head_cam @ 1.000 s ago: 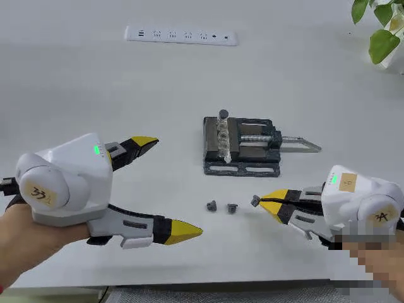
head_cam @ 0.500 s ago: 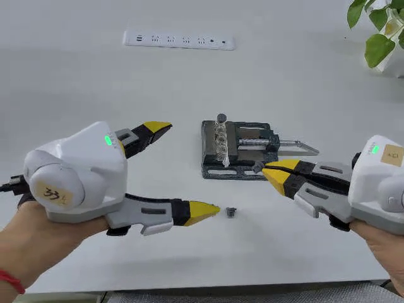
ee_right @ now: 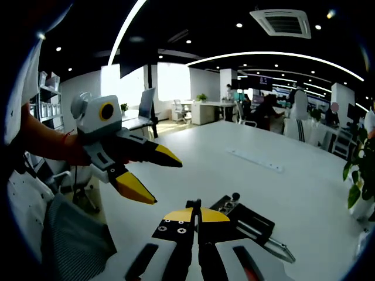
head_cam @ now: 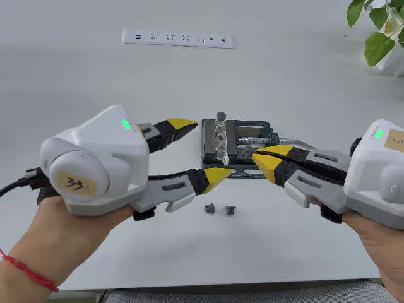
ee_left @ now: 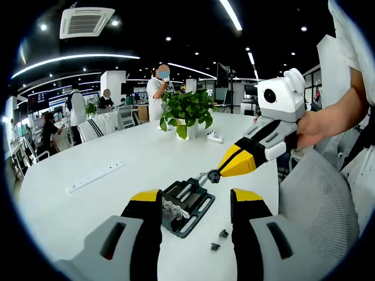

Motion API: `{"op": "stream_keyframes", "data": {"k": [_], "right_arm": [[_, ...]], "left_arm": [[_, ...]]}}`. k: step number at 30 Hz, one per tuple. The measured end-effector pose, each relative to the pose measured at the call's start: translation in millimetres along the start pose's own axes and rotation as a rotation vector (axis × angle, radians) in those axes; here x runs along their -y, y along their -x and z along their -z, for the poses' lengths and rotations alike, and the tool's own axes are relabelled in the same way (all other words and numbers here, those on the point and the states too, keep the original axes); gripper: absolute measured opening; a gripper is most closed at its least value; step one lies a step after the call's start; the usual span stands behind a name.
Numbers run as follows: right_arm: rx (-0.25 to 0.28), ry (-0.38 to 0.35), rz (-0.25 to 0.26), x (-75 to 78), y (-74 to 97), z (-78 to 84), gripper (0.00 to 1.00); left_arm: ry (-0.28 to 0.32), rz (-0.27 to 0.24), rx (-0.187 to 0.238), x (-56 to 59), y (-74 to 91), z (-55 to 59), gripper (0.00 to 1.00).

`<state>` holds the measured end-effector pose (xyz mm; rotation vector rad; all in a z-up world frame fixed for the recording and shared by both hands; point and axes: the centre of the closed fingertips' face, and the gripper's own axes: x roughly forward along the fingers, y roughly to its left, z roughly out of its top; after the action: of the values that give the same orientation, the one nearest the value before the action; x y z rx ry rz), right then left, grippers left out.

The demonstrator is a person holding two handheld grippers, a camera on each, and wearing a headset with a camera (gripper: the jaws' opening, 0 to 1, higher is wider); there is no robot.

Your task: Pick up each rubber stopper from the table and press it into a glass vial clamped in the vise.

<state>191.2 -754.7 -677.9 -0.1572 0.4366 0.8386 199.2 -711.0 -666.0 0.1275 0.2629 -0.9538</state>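
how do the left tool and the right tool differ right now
The left tool has its jaws wide apart and empty; the right tool is shut on a rubber stopper. In the head view the left tool comes at the vise from the left, the right tool from the right. Both have white bodies, yellow tips and a green light, and both are held above the table.

Open-plan office with desks [ee_right: 214, 109], chairs [ee_left: 88, 130] and strip lights [ee_left: 70, 58].

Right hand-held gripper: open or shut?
Shut on a rubber stopper: the yellow jaws of the right hand-held gripper meet, stopper pinched at their tips.
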Motion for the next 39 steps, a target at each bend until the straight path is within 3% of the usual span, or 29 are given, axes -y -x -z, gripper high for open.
{"op": "stream_keyframes", "data": {"k": [6, 13, 39], "right_arm": [[0.030, -0.010, 0.006, -2.2, -0.9, -10.3, 0.00], [0.051, -0.016, -0.007, -9.2, -2.7, -18.6, 0.00], [0.074, -0.044, -0.021, -17.1, 0.0, -22.1, 0.00]], "left_arm": [[0.019, 0.011, 0.021, 9.5, -5.1, -5.8, 0.32], [0.019, 0.002, 0.049, 8.0, -8.1, -11.4, 0.20], [0.002, 0.019, 0.054, 17.6, -9.6, -15.8, 0.06]]}}
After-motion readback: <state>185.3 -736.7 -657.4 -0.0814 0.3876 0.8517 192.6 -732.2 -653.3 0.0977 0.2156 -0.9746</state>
